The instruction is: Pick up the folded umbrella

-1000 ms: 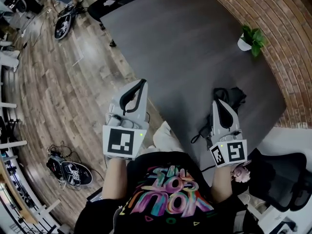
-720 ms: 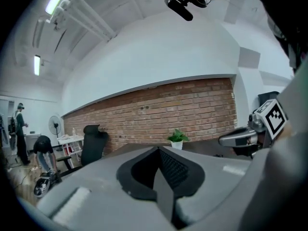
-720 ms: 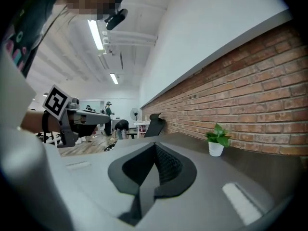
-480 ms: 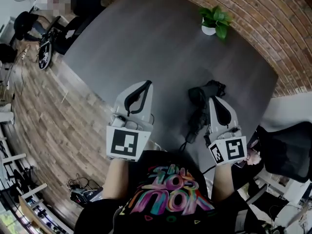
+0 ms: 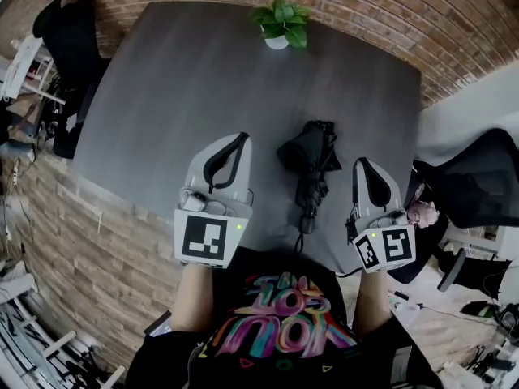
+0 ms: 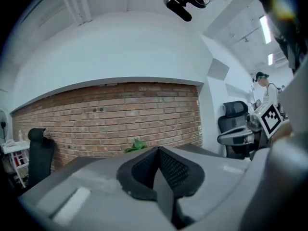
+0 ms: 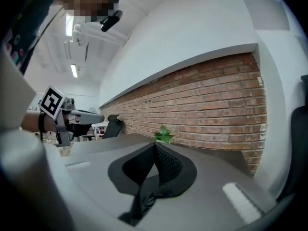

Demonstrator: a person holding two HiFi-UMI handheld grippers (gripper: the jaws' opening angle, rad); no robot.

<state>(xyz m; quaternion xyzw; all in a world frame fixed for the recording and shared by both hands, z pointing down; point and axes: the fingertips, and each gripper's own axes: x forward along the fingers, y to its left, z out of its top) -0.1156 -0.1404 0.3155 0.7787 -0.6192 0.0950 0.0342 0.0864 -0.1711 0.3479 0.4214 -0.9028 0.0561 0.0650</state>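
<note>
**Umbrella lies between two closed grippers**

The folded umbrella lies on the grey table between my grippers. I judge it a touch nearer the right gripper than the left gripper. Its long axis runs away from me, with the bunched canopy far and the handle and strap toward the table's near edge. Both pairs of jaws are pressed together with nothing in them, so whichever I use must open and swing inward across the shaft. The potted plant stands well beyond, and nothing blocks the way.

Matt grey table, black cloth umbrella, rough red brick wall
</note>
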